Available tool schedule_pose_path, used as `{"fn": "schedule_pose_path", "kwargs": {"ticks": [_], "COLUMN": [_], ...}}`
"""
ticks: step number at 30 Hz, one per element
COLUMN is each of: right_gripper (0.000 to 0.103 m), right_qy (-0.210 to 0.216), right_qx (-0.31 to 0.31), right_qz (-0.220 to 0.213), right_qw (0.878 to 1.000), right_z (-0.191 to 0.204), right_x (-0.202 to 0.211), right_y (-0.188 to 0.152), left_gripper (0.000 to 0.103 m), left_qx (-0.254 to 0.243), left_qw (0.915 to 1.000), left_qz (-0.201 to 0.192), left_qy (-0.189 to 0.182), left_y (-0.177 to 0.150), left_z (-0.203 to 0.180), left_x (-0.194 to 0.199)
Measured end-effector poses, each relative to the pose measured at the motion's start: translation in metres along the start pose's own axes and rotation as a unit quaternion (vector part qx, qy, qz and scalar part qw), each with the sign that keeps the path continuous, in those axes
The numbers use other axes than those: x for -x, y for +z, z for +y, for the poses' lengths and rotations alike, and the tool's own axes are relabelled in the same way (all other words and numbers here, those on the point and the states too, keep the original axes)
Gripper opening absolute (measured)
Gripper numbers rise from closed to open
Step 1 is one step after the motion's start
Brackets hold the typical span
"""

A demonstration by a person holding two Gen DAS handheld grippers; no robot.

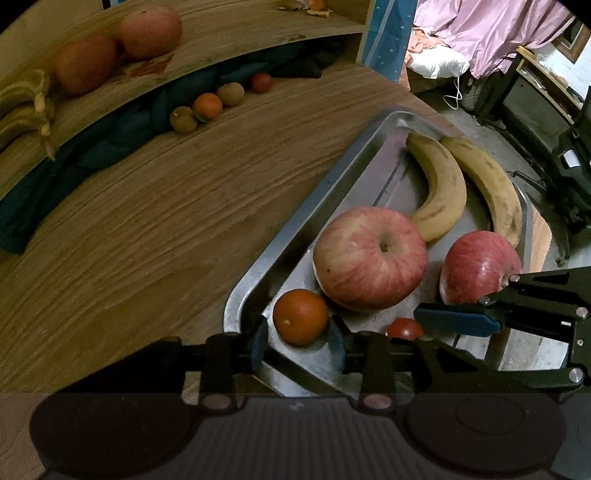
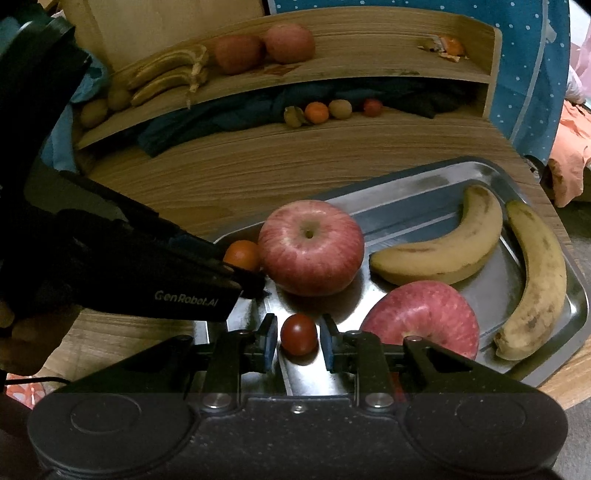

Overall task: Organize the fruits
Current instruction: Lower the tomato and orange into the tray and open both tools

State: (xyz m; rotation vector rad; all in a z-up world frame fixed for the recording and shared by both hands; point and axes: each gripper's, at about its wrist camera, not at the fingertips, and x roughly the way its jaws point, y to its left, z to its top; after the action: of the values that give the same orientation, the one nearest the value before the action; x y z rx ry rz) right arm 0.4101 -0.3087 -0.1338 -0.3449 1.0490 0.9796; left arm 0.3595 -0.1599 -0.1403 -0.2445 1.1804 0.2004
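Wooden counter (image 2: 258, 173) takes up most of the scene, with a curved wooden shelf (image 2: 369, 70) at the far side and a blue dotted cloth (image 2: 535, 74) behind it. Off to the right in the left wrist view there's some pink bedding (image 1: 491, 33).

The shelf has a couple of bananas, two apples and some peel on top, and a row of four small fruits (image 2: 330, 109) sits on the counter under it.

Near right on the counter is a metal tray (image 2: 436, 177) with two bananas (image 2: 443, 251), two apples (image 2: 310, 247), an orange (image 1: 300, 316) and a cherry tomato (image 2: 298, 334).

Left gripper (image 1: 298, 345) is low over the tray's near left corner, fingers spread either side of the orange, not touching it. Right gripper (image 2: 298, 341) is just beside it, fingers spread around the tomato with small gaps showing.
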Motion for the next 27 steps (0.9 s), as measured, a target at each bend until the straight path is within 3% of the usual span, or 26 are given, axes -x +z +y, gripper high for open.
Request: {"fn": "schedule_pose_path", "kwargs": {"ticks": [7,17,20,27], "right_gripper": [0.045,0.09,0.101,0.102], "right_qy": [0.0,-0.036,-0.064,-0.113], "right_qx": [0.0,-0.03,-0.047,-0.08], "right_qz": [-0.004,-0.015,-0.021,-0.019], "right_qw": [1.0,0.999,0.997,0.99], "right_z": [0.005,0.027,0.039,0.073], "right_x": [0.007,0.022,0.026,0.031], "right_y": [-0.002,-0.005,-0.005,-0.014], "left_gripper": [0.072,0.102,0.103,0.103], "left_qx": [-0.005,-0.023,-0.031,-0.027], "left_qw": [0.9998,0.9985,0.9981,0.9985], "left_qz": [-0.018,-0.049,-0.053,-0.047], "left_qy": [-0.004,-0.001,0.003,0.009], "left_y": [0.0,-0.007,-0.014,-0.037], "left_z": [0.003,0.026,0.038,0.079], "left_x": [0.014,0.039,0.048,0.061]}}
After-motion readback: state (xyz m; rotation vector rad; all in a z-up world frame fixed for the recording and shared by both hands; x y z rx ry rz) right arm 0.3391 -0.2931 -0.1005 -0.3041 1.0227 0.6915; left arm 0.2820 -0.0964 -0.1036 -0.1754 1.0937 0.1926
